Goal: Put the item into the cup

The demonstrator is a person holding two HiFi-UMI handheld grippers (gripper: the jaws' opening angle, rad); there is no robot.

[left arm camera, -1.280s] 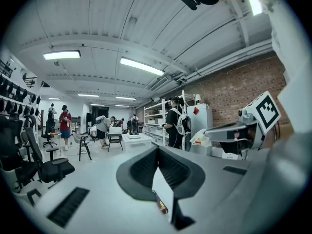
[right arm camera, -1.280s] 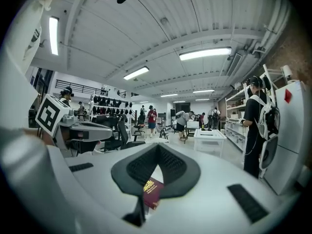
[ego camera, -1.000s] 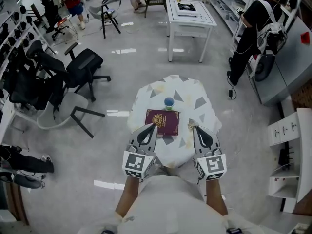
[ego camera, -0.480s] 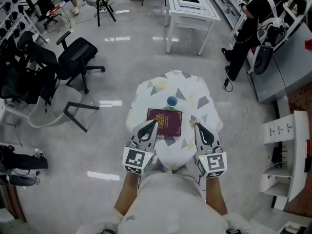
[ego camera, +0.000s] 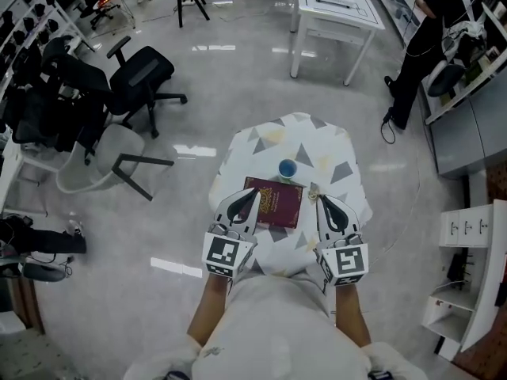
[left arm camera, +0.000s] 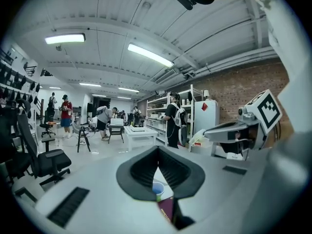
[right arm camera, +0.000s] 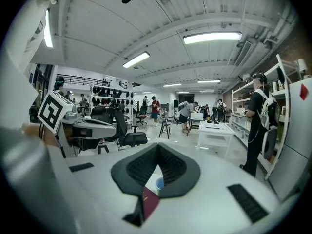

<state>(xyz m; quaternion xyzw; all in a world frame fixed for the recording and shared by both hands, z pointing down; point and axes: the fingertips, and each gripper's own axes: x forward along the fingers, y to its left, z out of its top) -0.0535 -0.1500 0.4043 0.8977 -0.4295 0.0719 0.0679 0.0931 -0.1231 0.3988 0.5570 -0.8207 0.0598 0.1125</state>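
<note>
1. Now, look at your two tools. The left gripper (ego camera: 252, 193) has its jaws closed tip to tip, with nothing in them. The right gripper (ego camera: 322, 200) is the same: jaws together, holding nothing.
2. Both hang over the near side of the surface (ego camera: 333, 153), one on each side of the dark red book (ego camera: 274, 203).
3. The blue cup (ego camera: 287, 169) stands upright just past the far edge of the book, near the middle of the surface. Both gripper views show it through the gap behind the jaw tips.
4. A small pale thing (ego camera: 311, 187) lies just beside the book's right edge, near the tip of the right gripper. It is too small to tell what it is. I think it is the item for the cup, because the book looks far too big to go in.
5. Open the right jaws wide before you go down.
6. Come down slowly, with one jaw on each side of the small pale thing. Keep off the book.
7. Squeeze softly, and lift only when it sits firm.
8. Hold it low over the cup's mouth, then let go. Do not bump the cup; it looks light and could tip.
</note>
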